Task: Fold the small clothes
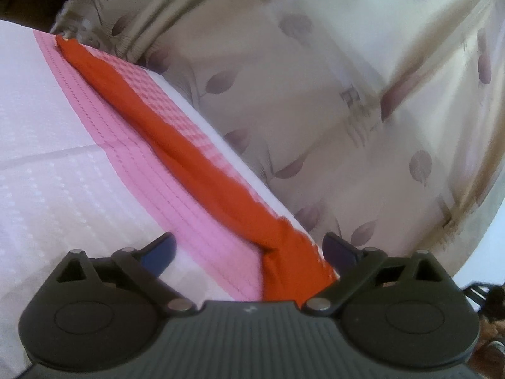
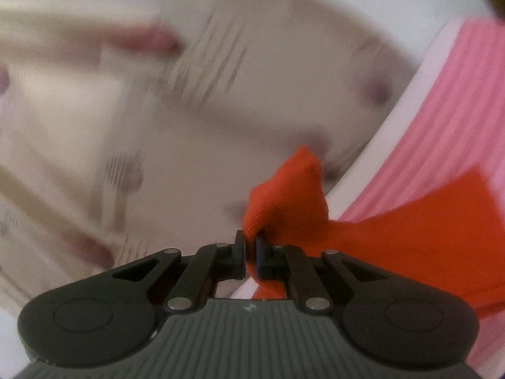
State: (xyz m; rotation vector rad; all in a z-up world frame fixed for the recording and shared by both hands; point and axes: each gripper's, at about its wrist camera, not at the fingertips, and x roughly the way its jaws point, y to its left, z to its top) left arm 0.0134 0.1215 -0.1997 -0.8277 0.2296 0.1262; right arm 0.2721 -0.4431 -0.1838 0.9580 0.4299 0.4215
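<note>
Right wrist view blurs; right gripper [image 2: 251,246] jaws clamp orange cloth [image 2: 285,189]; left gripper [image 1: 249,248] jaws apart.

Orange-red knit garment [image 1: 202,164] | bunched into a long narrow strip | lying along the bed edge | one corner lifted, pinched

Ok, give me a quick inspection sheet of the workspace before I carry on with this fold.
Surface: white cloth with pink border, near the edge.
Job's things: orange garment lying stretched along the border.
Clutter: nothing seen.
Grippers: left tool open, garment between its fingers; right tool shut on a garment corner.
Cables: dark tangle at far right, unclear.
Surroundings: leaf-print curtain beyond the edge; right view blurred.
</note>
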